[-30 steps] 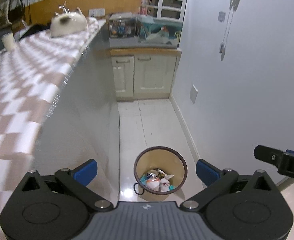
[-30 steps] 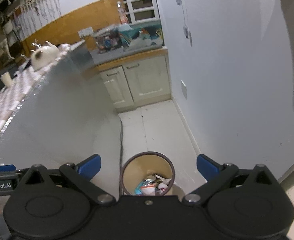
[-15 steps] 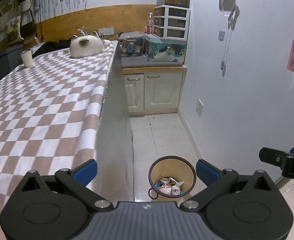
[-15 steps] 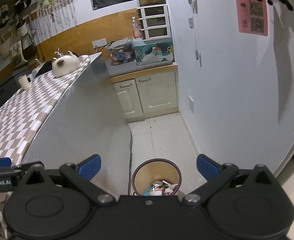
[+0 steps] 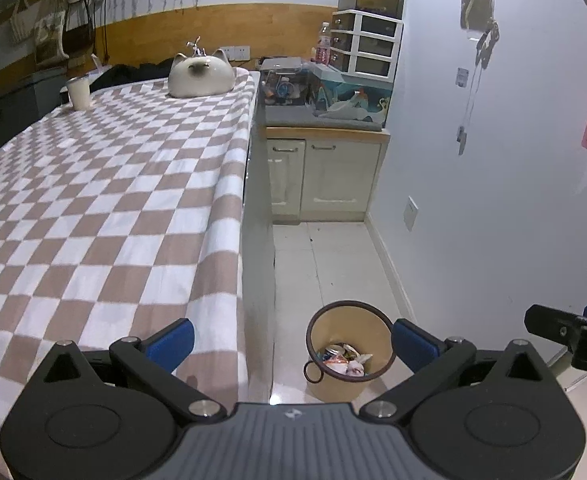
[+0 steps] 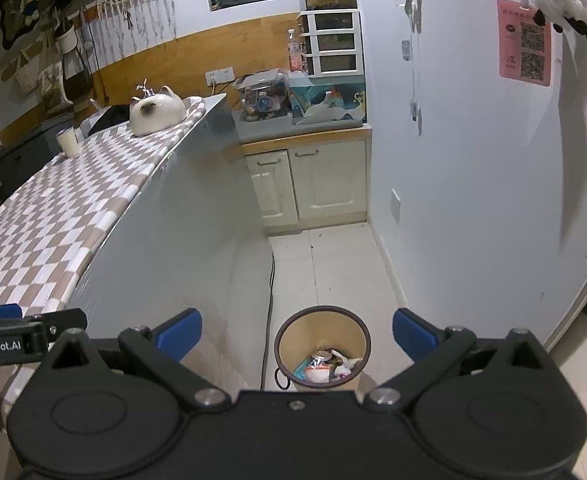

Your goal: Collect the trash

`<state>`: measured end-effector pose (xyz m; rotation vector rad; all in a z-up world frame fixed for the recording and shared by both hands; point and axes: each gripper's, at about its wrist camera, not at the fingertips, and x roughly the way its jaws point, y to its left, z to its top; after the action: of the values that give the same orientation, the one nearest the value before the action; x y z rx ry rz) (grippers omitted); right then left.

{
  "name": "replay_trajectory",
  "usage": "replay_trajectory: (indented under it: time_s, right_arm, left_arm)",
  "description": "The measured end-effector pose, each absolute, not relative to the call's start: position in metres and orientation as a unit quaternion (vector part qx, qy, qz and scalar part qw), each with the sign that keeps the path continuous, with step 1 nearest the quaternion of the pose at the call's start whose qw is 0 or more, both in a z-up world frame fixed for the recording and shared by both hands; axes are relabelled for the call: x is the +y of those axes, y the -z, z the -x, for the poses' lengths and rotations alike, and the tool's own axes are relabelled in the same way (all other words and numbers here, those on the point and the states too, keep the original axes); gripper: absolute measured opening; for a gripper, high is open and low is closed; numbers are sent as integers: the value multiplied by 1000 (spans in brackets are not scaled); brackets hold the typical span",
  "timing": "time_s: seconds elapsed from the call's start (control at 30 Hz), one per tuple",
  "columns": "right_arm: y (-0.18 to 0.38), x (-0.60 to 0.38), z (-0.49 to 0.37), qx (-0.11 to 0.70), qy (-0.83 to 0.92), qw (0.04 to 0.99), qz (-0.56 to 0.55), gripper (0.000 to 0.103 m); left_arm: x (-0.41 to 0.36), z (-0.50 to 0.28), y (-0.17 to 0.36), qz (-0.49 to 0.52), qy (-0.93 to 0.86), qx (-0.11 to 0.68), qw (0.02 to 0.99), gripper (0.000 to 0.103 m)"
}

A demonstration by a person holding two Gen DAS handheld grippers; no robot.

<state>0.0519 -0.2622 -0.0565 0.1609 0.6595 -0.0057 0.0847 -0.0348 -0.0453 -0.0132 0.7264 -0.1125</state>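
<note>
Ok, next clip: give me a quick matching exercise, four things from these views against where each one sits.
Things:
1. trash bin
2. cat-shaped pot
3. white cup
4. drawer unit

Places:
A. far end of the checkered table
B. on the floor beside the table
C. on the cabinet counter against the wall
D. table's left edge

Pairs: 1-B, 2-A, 3-D, 4-C

We cannot tell apart the crumpled pieces in the bin (image 5: pixel 349 354); its base is hidden behind the left gripper's body. In the right wrist view the bin (image 6: pixel 322 346) is cut off below the same way. The right gripper (image 5: pixel 569 334) runs off the picture's right edge. The table (image 5: pixel 93 208) runs past the left edge.
</note>
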Motion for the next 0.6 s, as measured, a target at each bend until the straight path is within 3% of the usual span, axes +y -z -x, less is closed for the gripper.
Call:
replay_trajectory:
  time_s: [0.6]
  right_arm:
    - [65, -252, -20, 329, 13, 942, -64, 103]
  left_arm:
    - [-27, -53, 52, -2, 72, 355, 932, 103]
